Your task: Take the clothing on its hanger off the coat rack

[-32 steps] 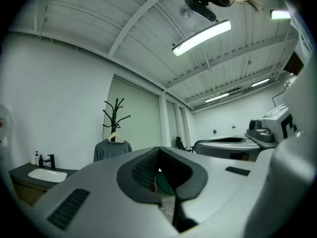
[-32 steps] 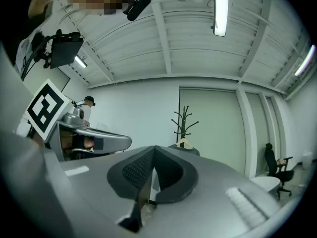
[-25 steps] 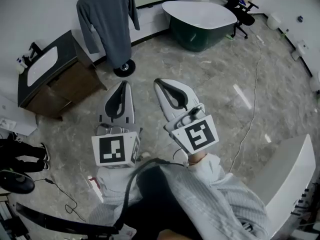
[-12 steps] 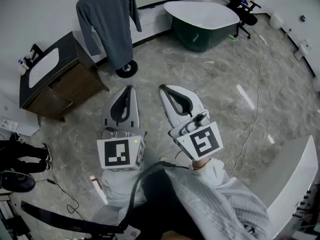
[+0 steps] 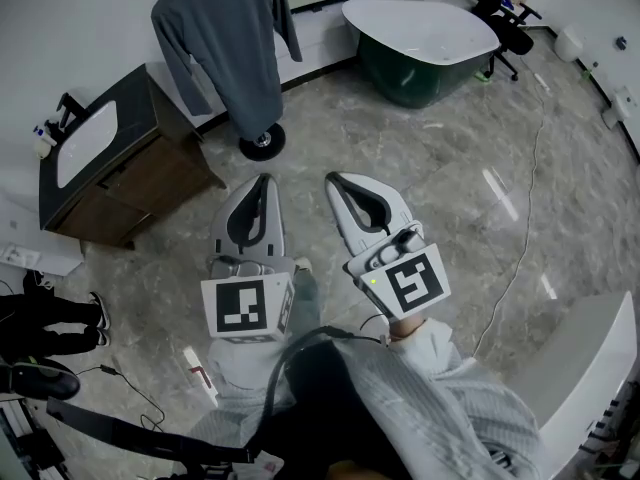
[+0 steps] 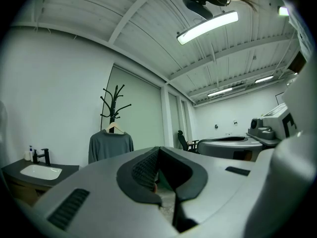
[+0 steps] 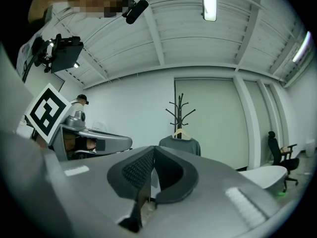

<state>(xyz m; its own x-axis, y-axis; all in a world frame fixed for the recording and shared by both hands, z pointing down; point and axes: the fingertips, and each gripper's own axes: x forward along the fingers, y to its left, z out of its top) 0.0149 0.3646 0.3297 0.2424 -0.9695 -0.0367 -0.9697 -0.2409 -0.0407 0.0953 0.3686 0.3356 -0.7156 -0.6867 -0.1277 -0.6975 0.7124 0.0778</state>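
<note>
Grey marble floor (image 5: 450,198), washroom fittings. Grey sweater (image 5: 225,48) on its hanger (image 6: 114,128) hangs on the coat rack (image 5: 262,143), nearer than a second ago, so this is the approach. Left gripper (image 5: 260,183) and right gripper (image 5: 340,183) are well short, fingers (image 6: 143,167) pressed together, empty.

Head view: the upper edge cuts off the coat rack (image 5: 262,142) above its base, together with the collar of the grey sweater (image 5: 225,43) and most of the hanger (image 6: 115,128). The left gripper (image 6: 158,152) hides the sweater's hem and the rack's lower pole in its own view; the right gripper (image 7: 153,152) does likewise. Small items (image 5: 42,131) on the vanity (image 5: 135,98) are too small to identify. A person (image 5: 50,313) at the left edge shows legs only.
</note>
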